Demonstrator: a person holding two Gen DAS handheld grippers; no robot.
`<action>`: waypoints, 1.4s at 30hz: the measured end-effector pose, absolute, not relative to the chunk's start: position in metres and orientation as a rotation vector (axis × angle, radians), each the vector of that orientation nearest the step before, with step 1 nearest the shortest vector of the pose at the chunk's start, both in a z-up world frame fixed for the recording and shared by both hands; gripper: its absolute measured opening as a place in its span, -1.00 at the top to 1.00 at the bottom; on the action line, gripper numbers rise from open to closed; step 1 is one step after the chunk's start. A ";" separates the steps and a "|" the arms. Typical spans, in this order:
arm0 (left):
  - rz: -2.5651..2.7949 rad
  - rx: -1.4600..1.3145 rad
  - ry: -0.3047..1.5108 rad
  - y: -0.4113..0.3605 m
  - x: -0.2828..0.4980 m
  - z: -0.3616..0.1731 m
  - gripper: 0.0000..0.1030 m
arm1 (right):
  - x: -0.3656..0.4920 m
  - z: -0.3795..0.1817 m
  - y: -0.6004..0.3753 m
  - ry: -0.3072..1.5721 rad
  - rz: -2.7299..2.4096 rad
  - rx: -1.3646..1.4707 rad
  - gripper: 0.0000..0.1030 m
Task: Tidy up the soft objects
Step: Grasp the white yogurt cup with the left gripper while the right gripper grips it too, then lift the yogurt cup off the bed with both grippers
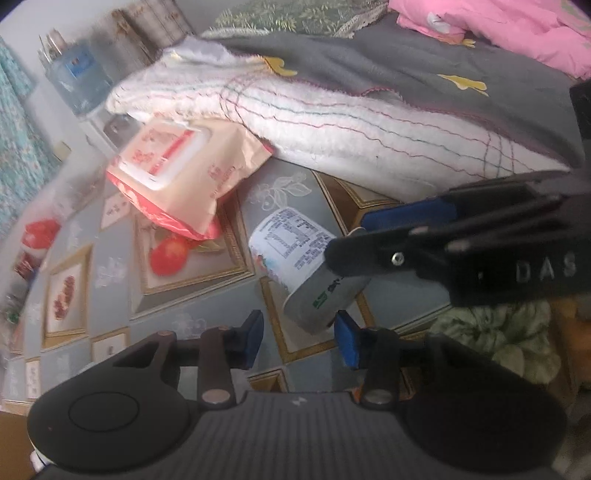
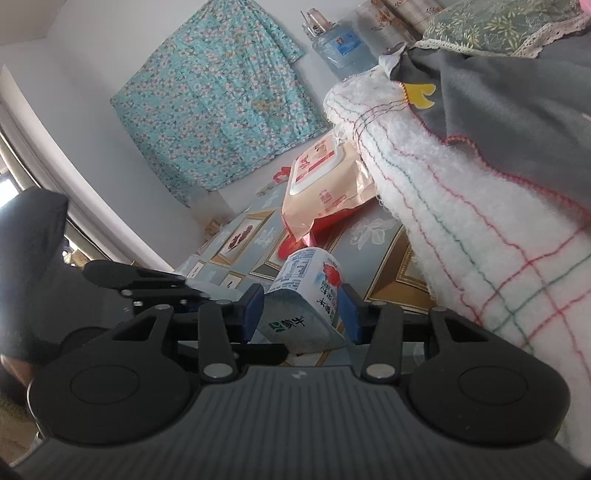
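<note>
A soft white milk pouch (image 1: 291, 254) with a red fruit print and a green logo lies on the patterned tablecloth (image 1: 110, 266). My right gripper (image 2: 300, 310) is shut on it, one blue pad against each side of the pouch (image 2: 306, 288). In the left wrist view the right gripper (image 1: 347, 238) reaches in from the right and clamps the pouch. My left gripper (image 1: 300, 338) hovers over the pouch's grey lower end. Its left pad stands clear of the pouch, so it is open. In the right wrist view it shows as black fingers (image 2: 147, 282) at the left.
A pink and red wipes pack (image 1: 173, 177) leans under a white towel (image 1: 332, 122) with coloured lines. A grey blanket (image 1: 388, 70) with yellow ducks and a pink quilt (image 1: 517, 29) lie behind. A blue water jug (image 2: 341, 48) and a teal floral cloth (image 2: 214, 96) stand at the back.
</note>
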State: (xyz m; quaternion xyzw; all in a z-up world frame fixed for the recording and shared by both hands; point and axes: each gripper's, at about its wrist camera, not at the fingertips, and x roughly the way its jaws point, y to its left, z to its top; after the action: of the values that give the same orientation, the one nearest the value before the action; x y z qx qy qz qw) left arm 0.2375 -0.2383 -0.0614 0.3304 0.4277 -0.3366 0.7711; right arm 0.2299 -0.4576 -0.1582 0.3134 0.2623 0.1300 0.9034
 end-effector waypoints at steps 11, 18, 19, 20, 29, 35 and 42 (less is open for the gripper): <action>-0.760 0.572 1.009 -0.231 0.251 -0.055 0.66 | 0.237 -0.164 -0.460 0.563 0.305 0.740 0.21; -0.807 0.430 1.040 -0.222 0.258 -0.034 0.64 | 0.241 -0.151 -0.472 0.526 0.294 0.851 0.20; -0.803 0.412 1.047 -0.221 0.262 -0.033 0.64 | 0.244 -0.152 -0.474 0.525 0.295 0.876 0.20; -0.799 0.389 1.058 -0.220 0.266 -0.032 0.64 | 0.247 -0.152 -0.475 0.497 0.317 0.901 0.20; -0.776 0.230 1.112 -0.205 0.294 -0.028 0.64 | 0.272 -0.150 -0.476 0.510 0.313 0.997 0.12; -0.735 0.145 1.164 -0.199 0.316 -0.037 0.63 | 0.296 -0.162 -0.475 0.549 0.303 1.047 0.11; -0.716 0.110 1.142 -0.196 0.324 -0.035 0.53 | 0.319 -0.165 -0.472 0.564 0.293 1.058 0.12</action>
State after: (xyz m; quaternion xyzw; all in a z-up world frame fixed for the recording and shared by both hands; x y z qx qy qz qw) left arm 0.3238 -0.1964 -0.0354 0.0510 0.5283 -0.3312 0.7801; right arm 0.3195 -0.4717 -0.1655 0.4963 0.2642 0.1372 0.8155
